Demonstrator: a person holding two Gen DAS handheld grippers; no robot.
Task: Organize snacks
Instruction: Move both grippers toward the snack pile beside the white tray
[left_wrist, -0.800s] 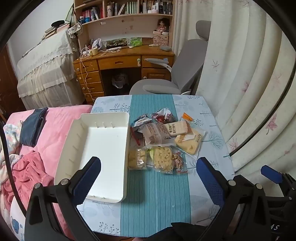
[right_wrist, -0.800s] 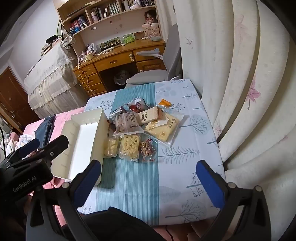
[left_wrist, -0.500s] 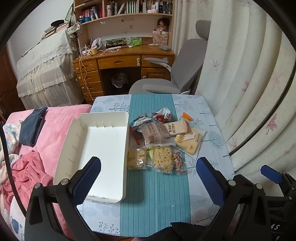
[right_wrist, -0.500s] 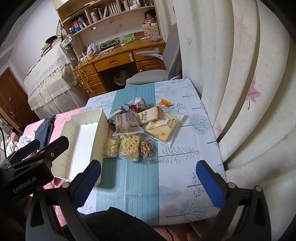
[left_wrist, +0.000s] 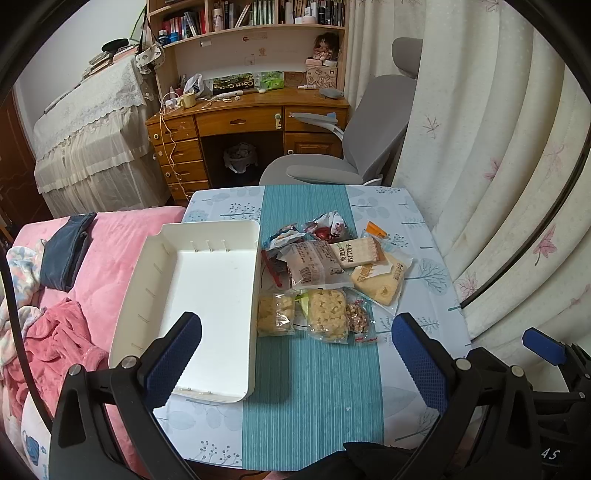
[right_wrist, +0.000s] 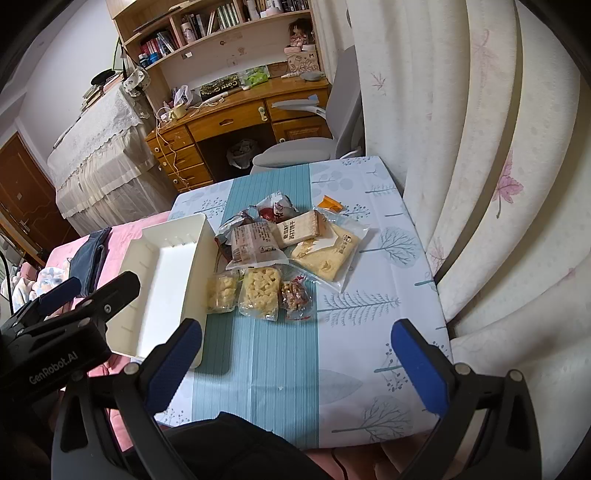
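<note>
A pile of wrapped snacks (left_wrist: 325, 273) lies on the small table (left_wrist: 317, 387), right of an empty white tray (left_wrist: 207, 295). The nearest packs are a pale puffed-snack bag (left_wrist: 275, 314), a yellow cracker bag (left_wrist: 327, 315) and a small nut pack (left_wrist: 360, 319). The pile also shows in the right wrist view (right_wrist: 280, 251), with the tray (right_wrist: 166, 273) to its left. My left gripper (left_wrist: 295, 365) is open and empty, above the table's near end. My right gripper (right_wrist: 295, 365) is open and empty, further right; its body shows in the left wrist view (left_wrist: 546, 350).
A pink bed (left_wrist: 85, 280) with clothes borders the table's left side. Curtains (left_wrist: 498, 166) hang close along the right edge. A grey office chair (left_wrist: 354, 155) and a wooden desk (left_wrist: 243, 122) stand behind the table's far end.
Both views have barely shifted; the table and snacks sit slightly lower and nearer in the left wrist view. Both grippers stay open and empty.
</note>
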